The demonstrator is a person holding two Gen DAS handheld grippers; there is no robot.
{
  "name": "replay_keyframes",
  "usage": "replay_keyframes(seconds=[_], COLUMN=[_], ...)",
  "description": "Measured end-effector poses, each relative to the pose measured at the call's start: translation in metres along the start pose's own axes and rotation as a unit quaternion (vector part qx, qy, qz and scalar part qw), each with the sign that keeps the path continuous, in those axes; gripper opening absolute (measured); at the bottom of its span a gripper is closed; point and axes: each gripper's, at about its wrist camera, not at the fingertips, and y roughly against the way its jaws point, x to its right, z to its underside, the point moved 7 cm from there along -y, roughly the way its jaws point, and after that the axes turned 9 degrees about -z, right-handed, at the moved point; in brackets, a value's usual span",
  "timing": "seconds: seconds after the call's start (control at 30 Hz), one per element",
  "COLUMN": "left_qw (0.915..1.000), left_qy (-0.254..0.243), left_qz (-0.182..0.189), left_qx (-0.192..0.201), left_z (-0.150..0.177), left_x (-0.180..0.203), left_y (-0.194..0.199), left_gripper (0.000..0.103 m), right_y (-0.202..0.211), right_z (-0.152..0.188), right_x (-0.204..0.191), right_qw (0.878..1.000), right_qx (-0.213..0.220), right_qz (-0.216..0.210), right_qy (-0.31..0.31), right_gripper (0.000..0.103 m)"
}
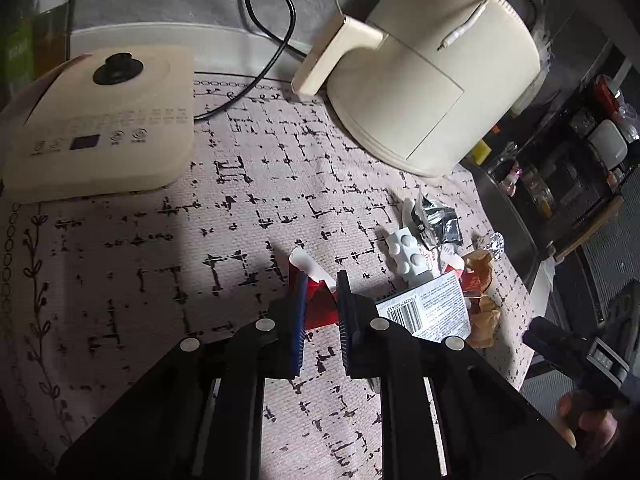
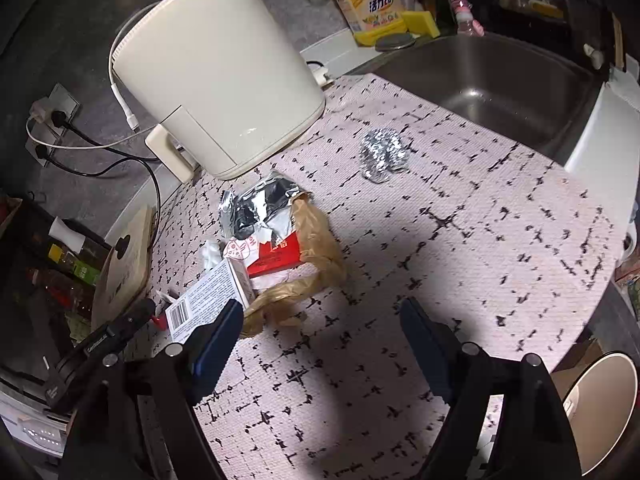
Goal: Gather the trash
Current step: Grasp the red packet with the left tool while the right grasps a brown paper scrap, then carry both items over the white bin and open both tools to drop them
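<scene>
My left gripper (image 1: 322,280) is shut on a red and white scrap of packaging (image 1: 316,300), which stands pinched between its blue pads on the patterned mat. To its right lies a trash pile: a white barcode box (image 1: 436,312), a white studded piece (image 1: 408,252), a silver wrapper (image 1: 436,220) and crumpled brown paper (image 1: 480,284). In the right wrist view, my right gripper (image 2: 320,316) is open over the mat. Its left finger is near the barcode box (image 2: 204,300) and brown paper (image 2: 316,248). A red packet (image 2: 276,258) and a foil ball (image 2: 384,154) lie beyond.
A cream air fryer (image 2: 224,72) stands behind the pile. A flat cream appliance base (image 1: 100,128) and black cables lie at the left. A steel sink (image 2: 500,80) with a yellow detergent bottle (image 2: 368,0) borders the mat's far right. A round cream container (image 2: 600,408) sits below the counter edge.
</scene>
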Motion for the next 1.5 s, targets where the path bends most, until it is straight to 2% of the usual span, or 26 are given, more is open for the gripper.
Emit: replay_keyframes(seconds=[0.2, 0.27, 0.33, 0.4, 0.53, 0.73, 0.93, 1.23, 1.5], left_qw=[0.9999, 0.9999, 0.9997, 0.9995, 0.9994, 0.9986, 0.9944, 0.9787, 0.9617], left_qy=[-0.006, -0.002, 0.002, 0.006, 0.003, -0.028, -0.063, -0.139, -0.194], left_qz=[0.000, 0.000, 0.000, 0.001, 0.005, 0.033, 0.080, 0.151, 0.192], left_qx=[0.011, 0.016, 0.024, 0.030, 0.033, 0.032, 0.027, -0.005, -0.025], left_z=[-0.001, -0.001, 0.000, 0.002, 0.007, 0.010, 0.017, 0.057, 0.102], left_x=[-0.010, -0.012, -0.013, -0.015, -0.011, 0.024, 0.083, 0.199, 0.295], left_y=[0.019, 0.029, 0.040, 0.048, 0.058, 0.055, 0.052, 0.041, 0.047], left_gripper=[0.014, 0.014, 0.014, 0.014, 0.014, 0.014, 0.014, 0.014, 0.014], right_y=[-0.020, -0.028, -0.039, -0.048, -0.036, 0.014, 0.073, 0.168, 0.241], right_z=[-0.006, -0.008, -0.009, -0.007, -0.009, -0.007, -0.003, 0.015, 0.046], right_x=[-0.005, -0.001, 0.004, 0.006, 0.010, 0.033, 0.071, 0.139, 0.213], right_qw=[1.000, 0.999, 0.997, 0.995, 0.996, 0.997, 0.995, 0.986, 0.975], right_qx=[-0.011, -0.017, -0.032, -0.050, -0.036, -0.007, 0.031, 0.089, 0.122], right_qz=[-0.019, -0.023, -0.032, -0.043, -0.039, -0.029, -0.012, 0.025, 0.064], right_qy=[-0.022, -0.040, -0.061, -0.069, -0.068, -0.073, -0.097, -0.142, -0.177], right_gripper=[0.069, 0.064, 0.049, 0.021, 0.012, 0.011, 0.011, 0.011, 0.012])
